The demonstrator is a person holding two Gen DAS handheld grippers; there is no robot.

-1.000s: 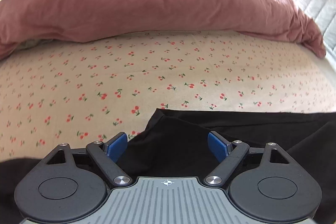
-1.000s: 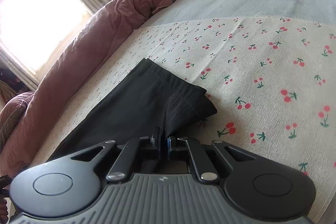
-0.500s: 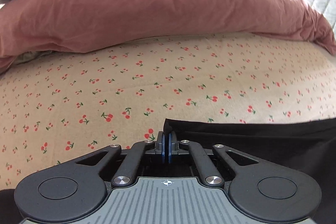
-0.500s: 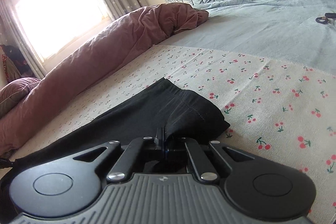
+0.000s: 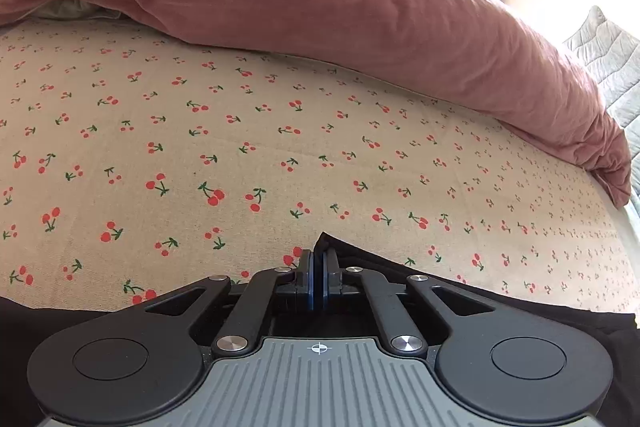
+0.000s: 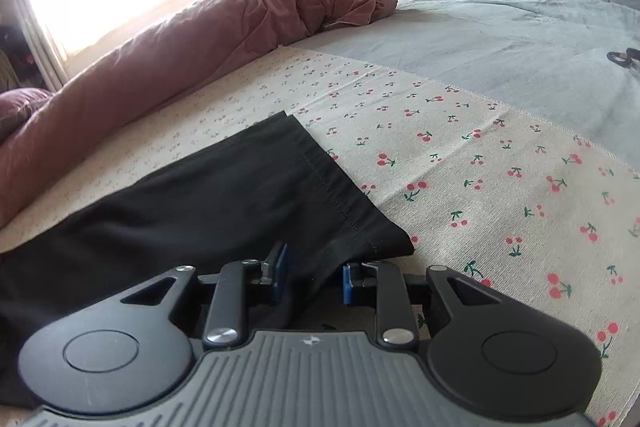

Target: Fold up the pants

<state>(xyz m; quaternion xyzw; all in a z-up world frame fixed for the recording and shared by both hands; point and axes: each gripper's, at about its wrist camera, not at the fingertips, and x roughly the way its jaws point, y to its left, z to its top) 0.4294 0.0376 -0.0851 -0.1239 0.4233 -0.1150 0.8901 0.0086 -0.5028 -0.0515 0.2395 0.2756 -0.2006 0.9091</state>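
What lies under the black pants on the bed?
The black pants lie flat on the cherry-print sheet, which shows all around them. Whatever is directly under the cloth is covered. Past the sheet's edge, a grey-blue bedcover shows.

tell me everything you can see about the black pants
The black pants look like soft, thin, matte fabric, lying mostly flat on the cherry-print sheet. A stitched hem band crosses one end. The left gripper is shut on a raised corner. The right gripper has just been opening; fabric lies between its fingers, not pinched.
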